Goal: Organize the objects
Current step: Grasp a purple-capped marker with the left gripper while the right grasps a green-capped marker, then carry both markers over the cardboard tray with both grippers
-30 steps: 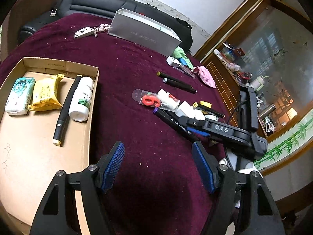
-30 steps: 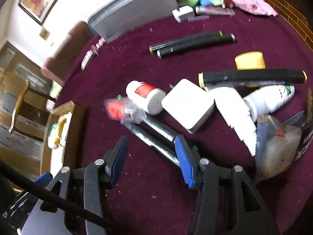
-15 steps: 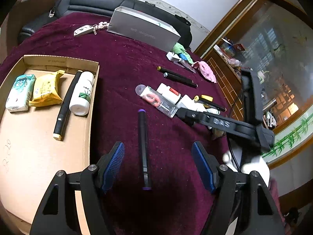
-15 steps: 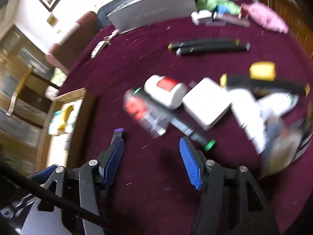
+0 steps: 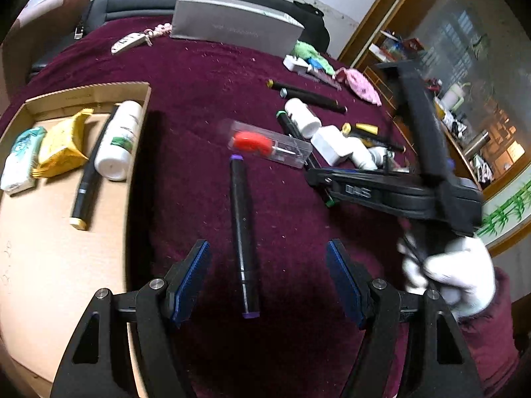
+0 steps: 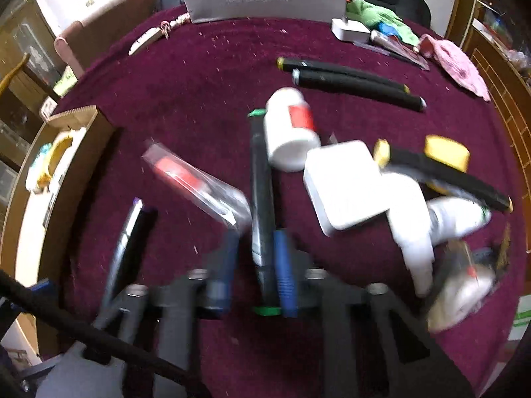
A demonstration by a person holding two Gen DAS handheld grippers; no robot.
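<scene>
A black marker with purple caps lies on the maroon cloth, between the fingers of my open left gripper, which touches nothing. The same marker shows at the lower left of the right wrist view. My right gripper is shut on a black marker with green caps, pads pressed on its near end. From the left wrist view, that right gripper reaches into the pile from the right, held by a white-gloved hand. A cardboard tray at the left holds a tissue pack, a yellow packet, a black marker and a white bottle.
A clear case with a red item lies beyond the purple marker. White bottle, white adapter, yellow-capped markers and more clutter crowd the right. A grey box and keys sit at the back.
The right gripper let go of the purple-capped marker, shifted right and closed on the green-capped marker. The left gripper sank closer over the purple-capped marker, still open.
</scene>
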